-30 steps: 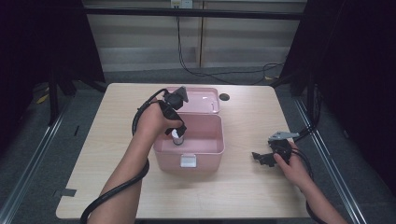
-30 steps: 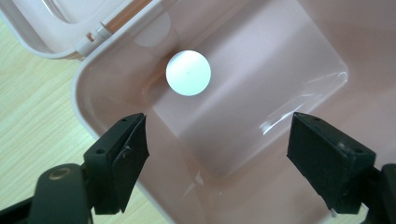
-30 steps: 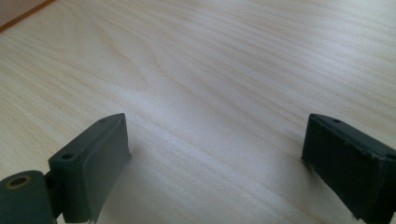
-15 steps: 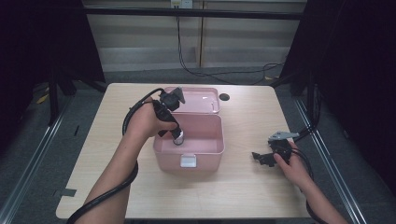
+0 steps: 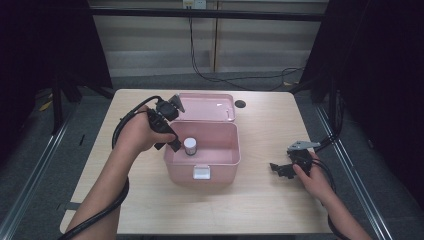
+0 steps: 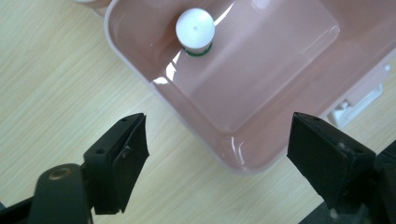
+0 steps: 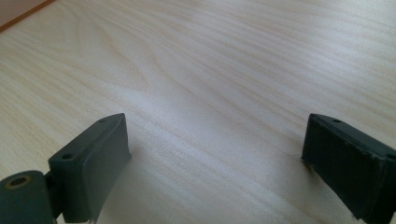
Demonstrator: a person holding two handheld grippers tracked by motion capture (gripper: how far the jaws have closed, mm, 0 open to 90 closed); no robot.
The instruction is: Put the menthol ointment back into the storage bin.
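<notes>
Left gripper (image 5: 176,145), jaws wide and empty, hangs over the left rim of the pink box (image 5: 227,162); a white-capped bottle (image 5: 190,145) stands upright inside, near that wall. Withdrawal should probably go straight up, clear of rim and open lid (image 5: 206,106). Right gripper (image 5: 276,168), jaws wide, rests on the table (image 5: 260,200), well apart.

my jaws are matt black plastic. the table (image 5: 250,200) is pale, smooth wood-grain laminate. the pink box (image 6: 261,88) is glossy plastic; the bottle (image 6: 195,31) cap is smooth white plastic.
</notes>
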